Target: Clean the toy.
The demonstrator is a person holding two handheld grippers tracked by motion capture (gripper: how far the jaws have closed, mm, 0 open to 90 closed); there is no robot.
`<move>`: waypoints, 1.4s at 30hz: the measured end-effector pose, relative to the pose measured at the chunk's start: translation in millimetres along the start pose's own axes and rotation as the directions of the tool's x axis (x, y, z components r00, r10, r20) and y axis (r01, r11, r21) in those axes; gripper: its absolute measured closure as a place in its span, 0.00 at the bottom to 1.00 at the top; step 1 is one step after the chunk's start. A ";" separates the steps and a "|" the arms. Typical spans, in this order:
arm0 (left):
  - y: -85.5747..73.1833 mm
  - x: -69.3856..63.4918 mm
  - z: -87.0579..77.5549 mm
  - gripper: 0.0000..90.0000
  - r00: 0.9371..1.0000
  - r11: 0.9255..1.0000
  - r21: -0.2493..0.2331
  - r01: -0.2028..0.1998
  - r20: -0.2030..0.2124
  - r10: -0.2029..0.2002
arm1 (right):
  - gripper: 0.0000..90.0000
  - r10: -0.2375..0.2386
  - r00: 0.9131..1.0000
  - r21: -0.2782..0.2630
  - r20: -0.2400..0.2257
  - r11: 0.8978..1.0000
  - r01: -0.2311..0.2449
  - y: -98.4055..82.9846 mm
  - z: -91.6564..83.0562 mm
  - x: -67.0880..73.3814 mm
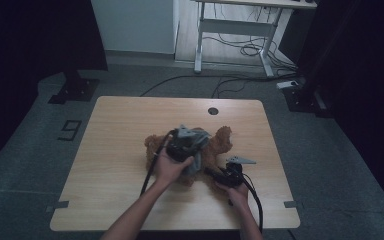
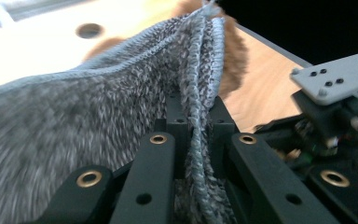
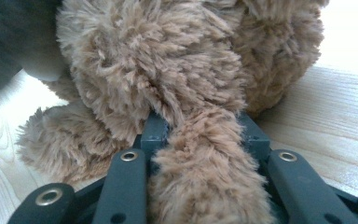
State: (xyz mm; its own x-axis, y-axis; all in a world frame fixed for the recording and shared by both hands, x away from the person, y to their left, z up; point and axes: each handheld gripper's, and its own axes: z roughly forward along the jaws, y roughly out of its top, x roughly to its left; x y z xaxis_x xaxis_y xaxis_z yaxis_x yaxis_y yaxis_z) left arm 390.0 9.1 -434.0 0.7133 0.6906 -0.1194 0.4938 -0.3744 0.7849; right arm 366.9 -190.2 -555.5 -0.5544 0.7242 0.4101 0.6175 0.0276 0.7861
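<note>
Lying mid-table, a brown plush toy wears grey knit cloth. The left gripper pinches the cloth's edge. The right gripper, near right, clamps a furry limb.

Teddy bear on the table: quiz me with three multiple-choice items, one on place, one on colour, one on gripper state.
1. Where does the teddy bear lie?
A. mid-table
B. on the floor
C. at the far left corner

2. What colour is the knit garment?
A. red
B. grey
C. yellow

3. What does the right gripper clamp?
A. a cable
B. nothing
C. a furry limb of the bear

Answers: 1 A, the high view shows it mid-table; 2 B, grey yarn between the left gripper jaws; 3 C, brown fur sits between its jaws.
</note>
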 end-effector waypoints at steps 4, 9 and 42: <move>-2.2 -9.0 29.5 0.92 0.999 0.998 0.052 -0.033 -0.020 0.034 | 0.71 0.005 1.000 0.001 0.002 1.000 -0.005 -0.2 -0.3 -0.9; -9.2 3.2 15.6 0.93 0.999 0.999 0.035 -0.022 -0.033 0.023 | 0.71 0.003 1.000 -0.001 0.007 1.000 -0.003 0.0 0.0 -0.2; -111.5 130.8 -53.9 0.93 0.944 0.949 -0.030 0.313 -0.098 -0.315 | 0.74 -0.074 0.997 0.007 0.013 0.997 0.074 1.0 3.6 7.0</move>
State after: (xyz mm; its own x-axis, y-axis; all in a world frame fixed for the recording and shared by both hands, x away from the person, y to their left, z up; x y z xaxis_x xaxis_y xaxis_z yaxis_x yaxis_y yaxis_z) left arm 401.5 174.5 -504.3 0.4695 0.8302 -0.3004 0.6774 -0.1206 0.7256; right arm 365.6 -182.6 -553.5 -0.5918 0.7288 0.3446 0.5786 0.0864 0.8110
